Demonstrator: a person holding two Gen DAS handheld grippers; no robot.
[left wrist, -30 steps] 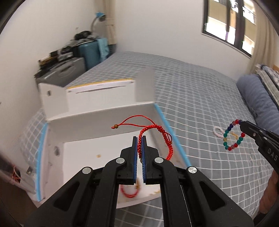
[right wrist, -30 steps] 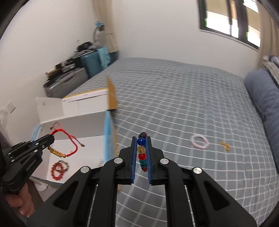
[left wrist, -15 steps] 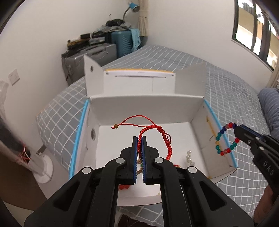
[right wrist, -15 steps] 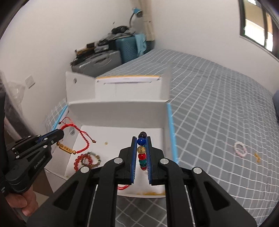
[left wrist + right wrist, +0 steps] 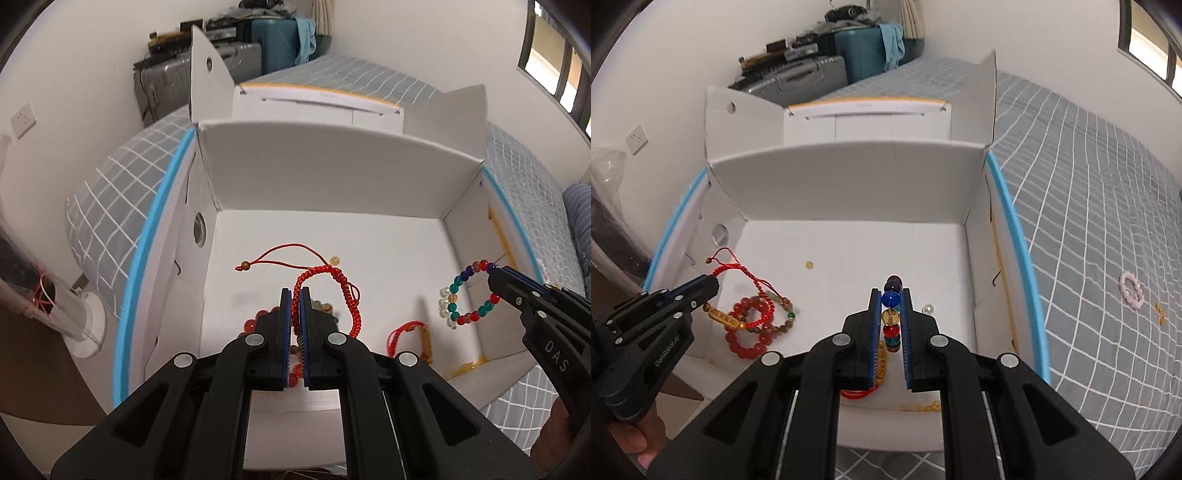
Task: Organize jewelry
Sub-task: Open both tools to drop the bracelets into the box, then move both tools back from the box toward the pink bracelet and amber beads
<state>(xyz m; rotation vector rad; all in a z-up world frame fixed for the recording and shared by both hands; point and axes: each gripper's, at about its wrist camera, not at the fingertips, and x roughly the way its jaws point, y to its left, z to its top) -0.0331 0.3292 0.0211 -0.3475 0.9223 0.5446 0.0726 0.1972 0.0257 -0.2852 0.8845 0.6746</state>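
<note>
Two grippers hang over the bed (image 5: 1108, 184), largest thing in view, with its grey checked cover. On it sits your open white box (image 5: 332, 173), blue-edged. Your left gripper (image 5: 295, 291) has its jaws clamped on the red braided bracelet (image 5: 332, 280), held above the box floor. Your right gripper (image 5: 890, 291) has its jaws pinched on the multicoloured bead bracelet (image 5: 891, 299) (also over the box). Red bead bracelets (image 5: 750, 325) lie inside; a pink bracelet (image 5: 1132, 290) rests on the bed.

One open box (image 5: 849, 184), two claws (image 5: 890, 295), several bracelets (image 5: 750, 325)
</note>
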